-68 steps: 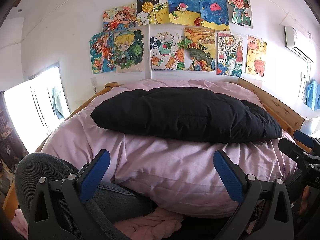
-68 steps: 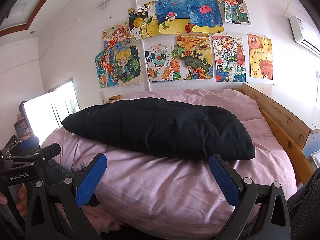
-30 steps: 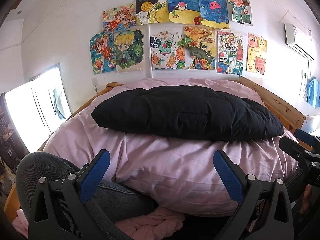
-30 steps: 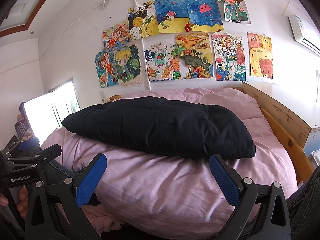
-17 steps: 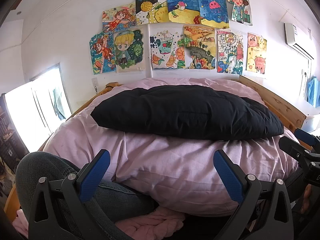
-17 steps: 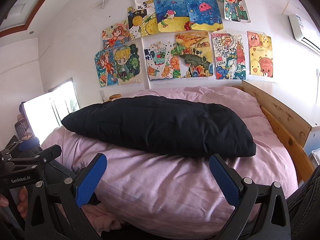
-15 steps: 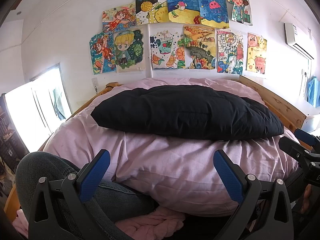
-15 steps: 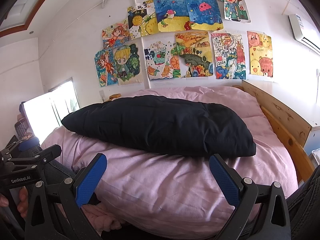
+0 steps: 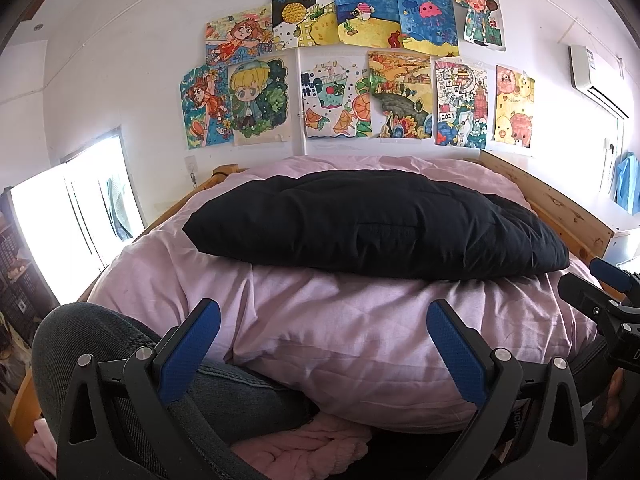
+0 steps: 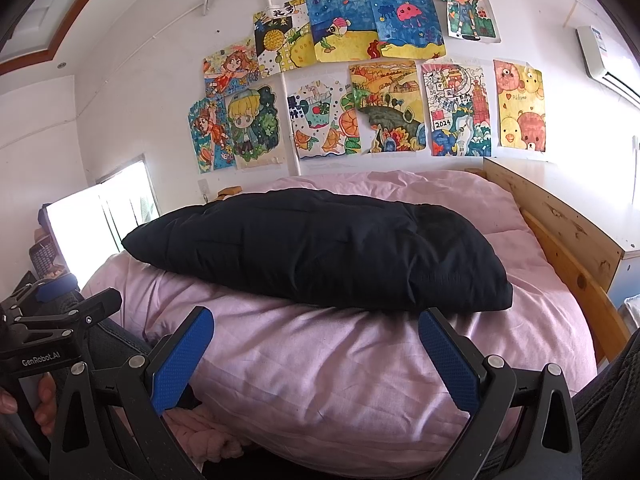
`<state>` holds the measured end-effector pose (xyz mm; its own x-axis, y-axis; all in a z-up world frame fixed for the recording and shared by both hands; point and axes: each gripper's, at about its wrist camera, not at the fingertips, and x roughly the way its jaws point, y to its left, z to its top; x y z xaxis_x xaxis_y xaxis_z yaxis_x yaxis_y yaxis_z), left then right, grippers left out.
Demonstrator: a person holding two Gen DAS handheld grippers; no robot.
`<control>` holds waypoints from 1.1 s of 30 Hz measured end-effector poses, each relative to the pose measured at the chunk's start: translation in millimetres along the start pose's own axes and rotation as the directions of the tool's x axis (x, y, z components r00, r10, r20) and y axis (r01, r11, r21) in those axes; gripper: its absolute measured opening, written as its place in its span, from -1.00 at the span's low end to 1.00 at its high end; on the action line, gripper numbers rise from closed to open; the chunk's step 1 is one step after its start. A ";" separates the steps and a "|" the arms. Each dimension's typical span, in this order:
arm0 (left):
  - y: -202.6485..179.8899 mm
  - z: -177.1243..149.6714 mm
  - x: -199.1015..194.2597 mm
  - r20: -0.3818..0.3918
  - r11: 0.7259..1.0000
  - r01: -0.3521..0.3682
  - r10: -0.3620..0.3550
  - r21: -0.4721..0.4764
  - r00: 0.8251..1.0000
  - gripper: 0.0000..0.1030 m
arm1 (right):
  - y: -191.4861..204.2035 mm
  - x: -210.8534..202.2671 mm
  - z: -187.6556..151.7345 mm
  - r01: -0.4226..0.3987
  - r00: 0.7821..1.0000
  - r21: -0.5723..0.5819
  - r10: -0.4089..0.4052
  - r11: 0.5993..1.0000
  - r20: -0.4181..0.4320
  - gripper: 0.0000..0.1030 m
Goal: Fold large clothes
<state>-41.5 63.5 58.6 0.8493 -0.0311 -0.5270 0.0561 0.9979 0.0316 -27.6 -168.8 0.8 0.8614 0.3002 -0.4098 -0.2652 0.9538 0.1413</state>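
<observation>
Your views tilt down a touch: the puffy black quilted garment [image 9: 376, 228] and the row of colourful drawings taped to the wall [image 10: 372, 76] sit slightly higher in both wrist views than 2.3 seconds ago; nothing else shifts.

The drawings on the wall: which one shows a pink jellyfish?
It is the blue and yellow drawing in the top row, second from the right, beside the red-haired figure drawing. No other drawing has a pink jellyfish on a blue ground.
</observation>
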 end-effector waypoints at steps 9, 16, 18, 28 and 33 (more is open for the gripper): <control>1.6 -0.1 0.6 -0.001 1.000 0.002 -0.002 0.001 1.000 0.97 | 0.0 0.0 1.2 0.000 1.000 0.001 0.000 1.000 0.000 1.00; 3.2 -0.5 0.7 -0.002 1.000 0.006 -0.006 0.002 1.000 0.97 | 0.6 -0.2 0.6 0.000 1.000 0.002 0.000 1.000 -0.003 1.00; 3.9 -0.6 0.9 -0.003 1.000 0.004 -0.004 0.004 1.000 0.97 | 0.6 -0.1 -0.3 0.000 1.000 0.003 0.000 1.000 -0.003 1.00; 12.5 -4.2 9.3 -0.035 1.000 -0.022 0.021 -0.023 0.999 0.97 | 2.1 0.6 -0.6 0.002 1.000 0.004 -0.002 1.000 -0.006 1.00; 18.8 -4.0 9.8 -0.031 1.000 -0.024 0.024 -0.009 0.999 0.97 | 2.0 0.6 0.0 0.001 1.000 0.004 -0.001 1.000 -0.006 1.00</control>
<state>-34.2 82.1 50.6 0.8339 -0.0055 -0.5518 0.0311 0.9988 0.0371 -27.6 -166.8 0.9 0.8590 0.2990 -0.4157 -0.2623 0.9541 0.1443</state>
